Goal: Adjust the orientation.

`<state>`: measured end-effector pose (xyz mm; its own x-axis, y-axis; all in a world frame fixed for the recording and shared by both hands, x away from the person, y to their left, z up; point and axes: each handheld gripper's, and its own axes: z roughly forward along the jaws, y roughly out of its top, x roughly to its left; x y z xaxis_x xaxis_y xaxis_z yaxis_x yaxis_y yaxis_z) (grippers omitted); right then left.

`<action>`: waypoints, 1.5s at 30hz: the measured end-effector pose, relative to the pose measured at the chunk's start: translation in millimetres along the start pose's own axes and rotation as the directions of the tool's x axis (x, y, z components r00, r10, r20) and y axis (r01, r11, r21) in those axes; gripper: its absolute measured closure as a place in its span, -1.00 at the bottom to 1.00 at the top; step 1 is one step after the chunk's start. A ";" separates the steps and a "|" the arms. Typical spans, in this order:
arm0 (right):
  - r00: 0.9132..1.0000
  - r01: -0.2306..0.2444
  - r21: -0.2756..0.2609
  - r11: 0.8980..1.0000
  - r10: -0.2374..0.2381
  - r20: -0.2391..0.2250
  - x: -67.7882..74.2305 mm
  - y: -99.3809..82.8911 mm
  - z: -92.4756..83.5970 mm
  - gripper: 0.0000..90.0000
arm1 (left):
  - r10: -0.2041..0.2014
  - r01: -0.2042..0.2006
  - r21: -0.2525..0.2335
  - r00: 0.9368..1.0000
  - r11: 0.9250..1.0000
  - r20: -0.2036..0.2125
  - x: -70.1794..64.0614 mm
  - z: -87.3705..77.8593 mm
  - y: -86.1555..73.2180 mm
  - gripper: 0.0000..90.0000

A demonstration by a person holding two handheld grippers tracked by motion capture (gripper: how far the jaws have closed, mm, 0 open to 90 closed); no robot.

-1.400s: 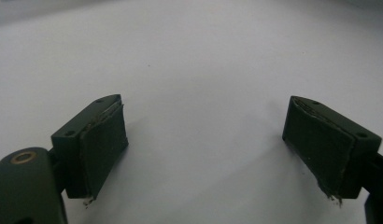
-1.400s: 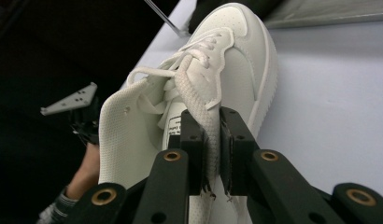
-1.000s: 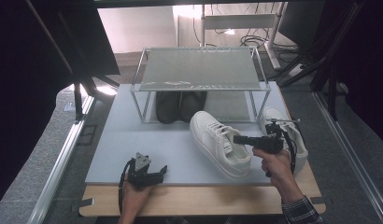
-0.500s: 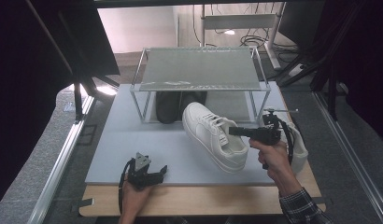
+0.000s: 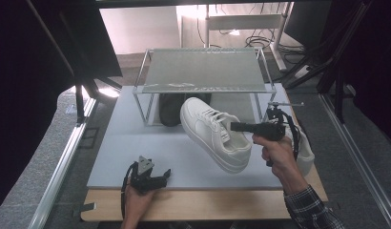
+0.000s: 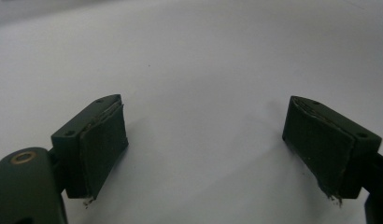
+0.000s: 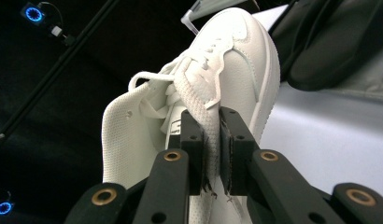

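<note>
Grey tabletop [image 5: 136, 148] — right hand-held gripper [image 5: 233, 126] grips white sneaker [image 5: 210, 131]; left hand-held gripper [image 5: 164, 175] released.

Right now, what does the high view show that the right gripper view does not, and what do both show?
High view alone: the left gripper resting open near the table's front edge, the person's hands, a second white shoe behind the right hand, and the rack's whole top shelf.

Right gripper view alone: the jaws pinching the shoe's collar, seen close, and the shoe's inner lining.

Both: the right gripper holding the white shoe, and the dark shoes under the rack.
</note>
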<state>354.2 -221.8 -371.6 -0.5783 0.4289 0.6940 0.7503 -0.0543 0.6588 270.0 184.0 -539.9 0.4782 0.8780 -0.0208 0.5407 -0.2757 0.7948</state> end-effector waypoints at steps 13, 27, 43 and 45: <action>1.000 0.021 -0.023 1.000 -0.021 -0.018 24.4 25.5 -0.3 0.80 | 0.000 0.000 0.002 1.000 1.000 0.001 0.0 -0.2 0.1 -0.71; 1.000 0.015 -0.089 0.996 -0.014 0.004 37.8 61.2 9.9 0.80 | -0.001 0.001 0.002 1.000 1.000 0.001 0.0 -0.2 0.1 -0.71; 0.992 -0.041 -0.194 0.980 0.062 0.107 11.6 88.3 28.4 0.79 | -0.002 0.002 0.000 1.000 1.000 0.003 0.1 -0.1 0.0 -0.71; 0.991 -0.042 -0.201 0.979 0.067 0.119 10.3 91.3 30.5 0.79 | -0.002 0.002 -0.001 1.000 1.000 0.003 0.0 0.0 0.0 -0.71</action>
<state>426.5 -194.9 -313.2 -0.4846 0.5282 0.6973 0.6942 -0.2528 0.6739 270.0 184.1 -539.9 0.4790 0.8775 -0.0242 0.5409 -0.2733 0.7954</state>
